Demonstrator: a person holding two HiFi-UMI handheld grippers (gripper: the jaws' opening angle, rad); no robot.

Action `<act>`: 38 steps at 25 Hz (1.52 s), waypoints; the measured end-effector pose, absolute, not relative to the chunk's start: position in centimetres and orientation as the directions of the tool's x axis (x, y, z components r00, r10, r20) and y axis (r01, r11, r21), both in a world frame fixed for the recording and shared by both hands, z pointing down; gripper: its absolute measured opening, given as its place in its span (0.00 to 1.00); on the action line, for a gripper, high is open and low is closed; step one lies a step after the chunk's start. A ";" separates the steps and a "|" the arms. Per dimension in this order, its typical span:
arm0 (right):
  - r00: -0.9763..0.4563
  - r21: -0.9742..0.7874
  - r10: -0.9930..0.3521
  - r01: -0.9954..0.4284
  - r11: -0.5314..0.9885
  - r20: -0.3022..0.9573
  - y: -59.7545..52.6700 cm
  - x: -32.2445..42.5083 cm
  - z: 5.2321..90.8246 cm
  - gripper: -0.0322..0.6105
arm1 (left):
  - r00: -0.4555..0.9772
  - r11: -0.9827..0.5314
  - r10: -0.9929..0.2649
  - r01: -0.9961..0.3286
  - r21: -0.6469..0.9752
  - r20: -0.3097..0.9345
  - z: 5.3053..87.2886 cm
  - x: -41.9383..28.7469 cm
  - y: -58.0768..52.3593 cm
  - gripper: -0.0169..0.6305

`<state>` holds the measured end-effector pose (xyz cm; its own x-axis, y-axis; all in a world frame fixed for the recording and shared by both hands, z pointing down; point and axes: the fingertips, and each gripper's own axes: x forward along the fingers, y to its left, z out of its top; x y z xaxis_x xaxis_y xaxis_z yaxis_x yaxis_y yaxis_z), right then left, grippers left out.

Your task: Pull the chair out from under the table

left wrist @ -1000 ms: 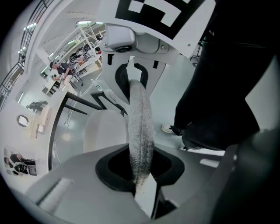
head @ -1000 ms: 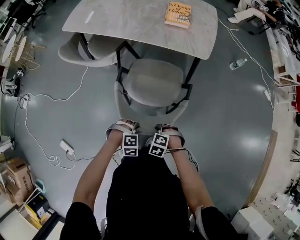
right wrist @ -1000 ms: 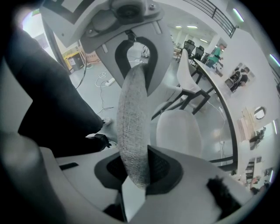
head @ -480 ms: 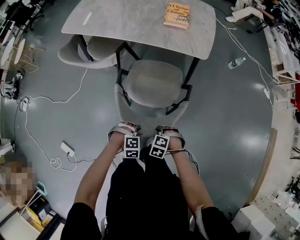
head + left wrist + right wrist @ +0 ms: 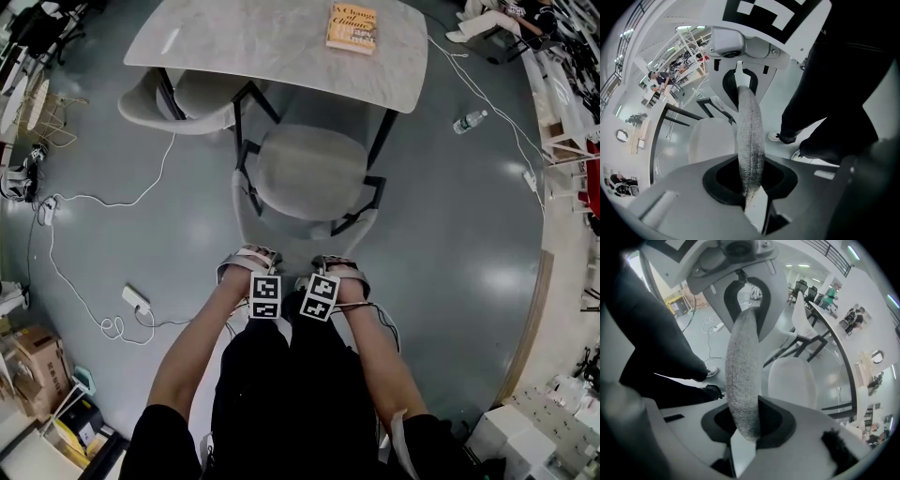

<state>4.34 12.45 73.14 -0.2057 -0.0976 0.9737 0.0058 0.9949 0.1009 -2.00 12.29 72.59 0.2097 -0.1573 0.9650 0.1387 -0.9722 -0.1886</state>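
Observation:
The grey upholstered chair (image 5: 309, 171) stands with its seat mostly out from under the marble table (image 5: 253, 47), its back toward me. Both grippers point down onto the top edge of the backrest (image 5: 300, 231). My left gripper (image 5: 249, 255) is shut on that edge at its left part, and my right gripper (image 5: 337, 261) is shut on it at the right. In the left gripper view the fabric backrest rim (image 5: 750, 136) runs out of the left gripper (image 5: 751, 187) to the other gripper. In the right gripper view the rim (image 5: 740, 371) sits clamped in the right gripper (image 5: 743, 420).
A second grey chair (image 5: 178, 98) is tucked under the table's left side. An orange book (image 5: 353, 26) lies on the tabletop. A water bottle (image 5: 469, 122) lies on the floor at right; a power strip (image 5: 134, 298) and white cables lie at left. My legs stand right behind the chair.
The chair has slid a little toward me, further out from under the table, with both grippers moving back along with it. Both grips stay the same.

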 end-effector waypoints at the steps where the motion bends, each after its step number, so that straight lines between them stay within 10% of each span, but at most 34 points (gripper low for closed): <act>1: -0.206 0.099 -0.097 0.001 0.995 0.974 12.9 4.3 73.1 0.17 | 0.211 -0.972 -0.157 0.142 -0.189 0.965 72.6 -2.0 12.7 0.14; 38: -0.191 0.084 -0.096 -0.069 0.994 0.977 23.8 2.7 73.4 0.18 | 0.230 -0.966 -0.129 0.189 -0.175 0.964 73.0 -3.5 23.5 0.14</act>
<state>2.66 23.77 73.37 -0.1909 -0.0958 0.9769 -0.0685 0.9941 0.0841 -3.46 23.53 73.03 0.2303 -0.1294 0.9645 0.1892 -0.9663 -0.1748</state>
